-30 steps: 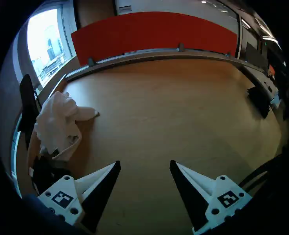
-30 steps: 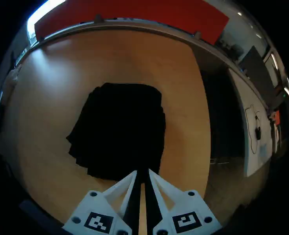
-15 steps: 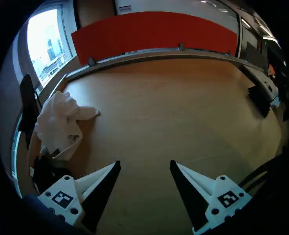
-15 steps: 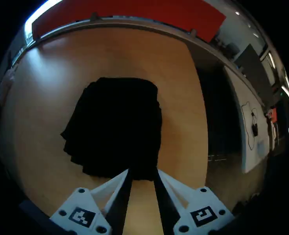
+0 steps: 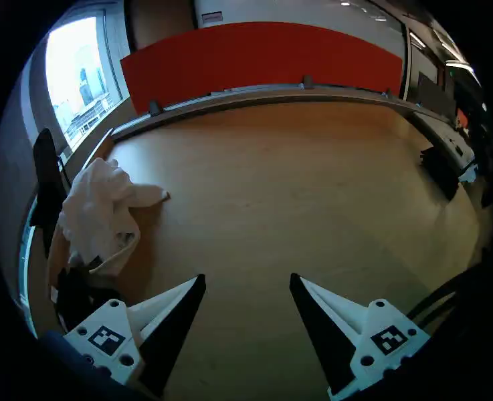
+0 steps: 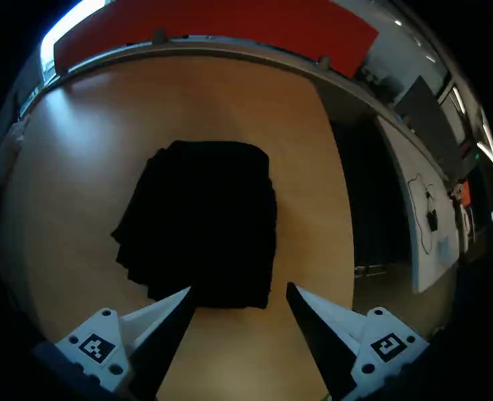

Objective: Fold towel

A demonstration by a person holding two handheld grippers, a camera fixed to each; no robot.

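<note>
A black folded towel (image 6: 203, 224) lies flat on the wooden table (image 6: 112, 134) in the right gripper view. My right gripper (image 6: 241, 301) stands open just short of the towel's near edge, with nothing between its fingers. In the left gripper view my left gripper (image 5: 246, 287) is open over bare wood. A crumpled white cloth (image 5: 102, 214) lies at the table's left edge, to the left of that gripper. The black towel (image 5: 441, 170) shows small at the far right of the left gripper view.
A red partition (image 5: 266, 57) runs along the table's far edge. A window (image 5: 79, 80) and a dark chair (image 5: 45, 174) are at the left. To the right of the table stands a white desk (image 6: 437, 227) with cables.
My right gripper has opened from shut and drawn back slightly from the black towel, which stays flat on the table. The left gripper has not moved.
</note>
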